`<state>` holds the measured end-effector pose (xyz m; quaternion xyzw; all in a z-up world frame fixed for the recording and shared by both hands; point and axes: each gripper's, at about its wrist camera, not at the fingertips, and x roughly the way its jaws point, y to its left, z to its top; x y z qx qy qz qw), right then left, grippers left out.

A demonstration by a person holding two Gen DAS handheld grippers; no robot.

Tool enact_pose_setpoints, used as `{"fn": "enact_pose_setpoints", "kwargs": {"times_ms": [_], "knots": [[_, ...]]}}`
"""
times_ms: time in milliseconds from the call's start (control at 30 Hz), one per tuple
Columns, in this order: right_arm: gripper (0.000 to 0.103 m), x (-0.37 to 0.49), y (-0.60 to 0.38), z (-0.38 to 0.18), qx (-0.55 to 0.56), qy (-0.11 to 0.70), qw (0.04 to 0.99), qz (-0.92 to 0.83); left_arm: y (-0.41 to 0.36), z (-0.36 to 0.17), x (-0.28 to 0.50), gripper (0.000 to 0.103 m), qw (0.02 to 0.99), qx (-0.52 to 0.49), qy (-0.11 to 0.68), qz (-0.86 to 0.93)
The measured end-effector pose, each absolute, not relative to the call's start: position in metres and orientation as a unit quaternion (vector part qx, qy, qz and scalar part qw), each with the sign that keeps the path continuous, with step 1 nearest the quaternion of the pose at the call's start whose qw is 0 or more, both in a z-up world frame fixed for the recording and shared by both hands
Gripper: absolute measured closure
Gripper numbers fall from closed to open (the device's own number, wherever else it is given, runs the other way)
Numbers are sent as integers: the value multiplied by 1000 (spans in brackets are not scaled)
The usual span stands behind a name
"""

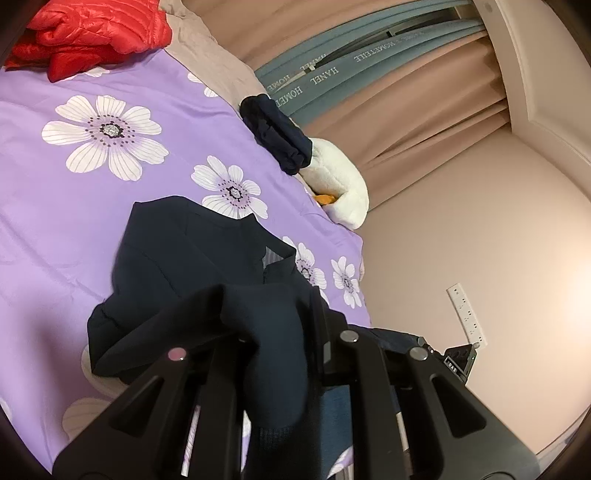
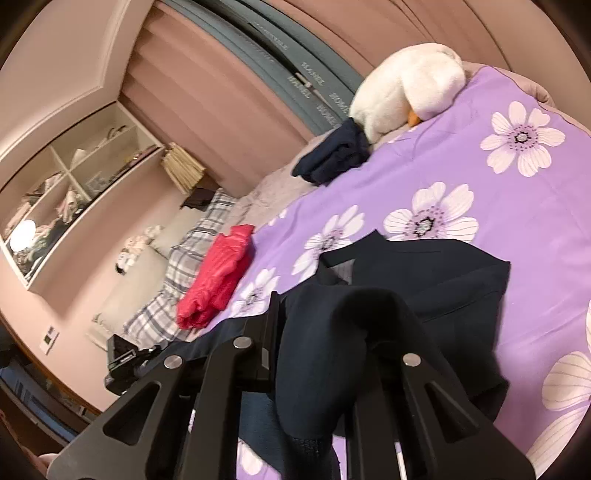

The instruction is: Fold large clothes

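The left gripper (image 1: 275, 332) is pinching a fold of the dark blue garment (image 1: 192, 258), which lies low in the middle of the frame on the purple flower bedspread (image 1: 74, 221). The right gripper (image 2: 317, 325) is pinching the same garment (image 2: 443, 277), low in the middle of its frame. A red puffy jacket (image 1: 92, 33) sits at the upper left, and a white stuffed toy (image 2: 406, 81) sits near the top.
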<state>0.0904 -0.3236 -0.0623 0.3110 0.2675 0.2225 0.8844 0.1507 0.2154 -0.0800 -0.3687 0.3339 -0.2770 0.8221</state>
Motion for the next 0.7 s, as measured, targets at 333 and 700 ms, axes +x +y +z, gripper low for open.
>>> {"fn": "enact_pose_setpoints", "kwargs": {"times_ms": [333, 700], "knots": [[91, 119, -332, -84, 320, 289, 881, 196, 205, -92, 194, 90, 817, -363, 356, -273], [91, 197, -336, -120, 334, 346, 864, 151, 194, -135, 289, 88, 788, -379, 435, -217]]}}
